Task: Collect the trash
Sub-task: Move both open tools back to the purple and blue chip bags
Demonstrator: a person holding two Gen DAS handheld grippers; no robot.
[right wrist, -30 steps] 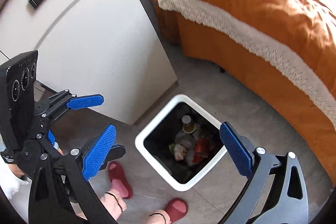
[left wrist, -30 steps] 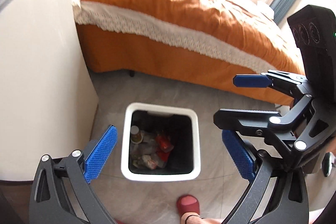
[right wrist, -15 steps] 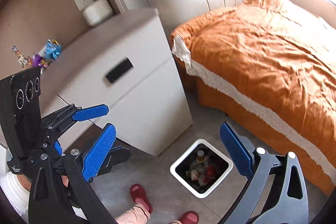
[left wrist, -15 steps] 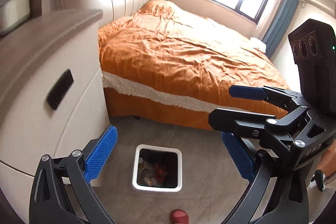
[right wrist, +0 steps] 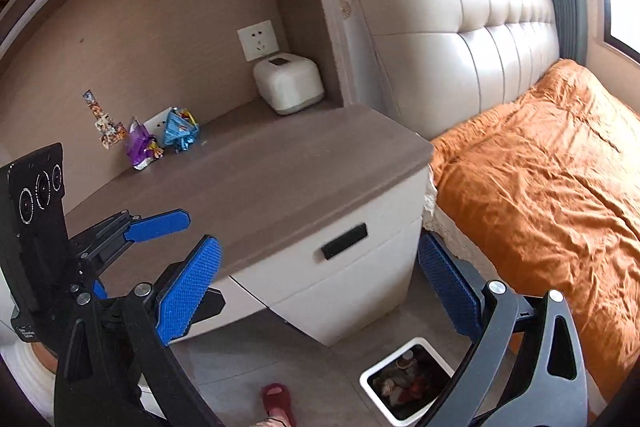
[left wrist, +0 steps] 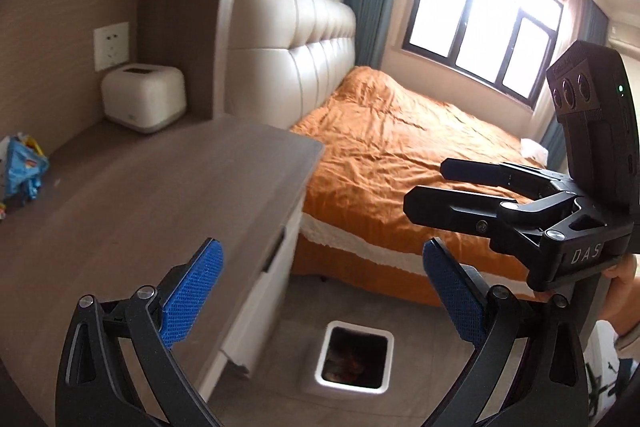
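You are lifting both claws up and away from the bin, and the views are swinging from the floor toward the bench top. Nearest to you, your left claw (left wrist: 320, 299) is hanging spread wide with nothing between its blue pads, and your right claw (right wrist: 316, 291) is likewise released and carrying nothing. The white bin (right wrist: 404, 379) is sitting on the floor below and to the right of the right claw, already holding scraps, just beside the corner of the bench (right wrist: 280, 171).

Farther out, the trash you are after is lying toward the back left of the bench top: a purple wrapper (right wrist: 141, 147) and a blue wrapper (right wrist: 180, 131) are resting close together, near the wall, with a strip of printed paper (right wrist: 105, 125) leaning just behind them. A white box (right wrist: 288, 85) is standing well to their right.

In the right wrist view the wrappers are lying ahead and to the left, beyond the left claw (right wrist: 160, 225), so your left claw is looking like the nearer one. In its own view the blue wrapper (left wrist: 24, 167) is sitting at the far left edge, so you would be reaching forward and leftward.
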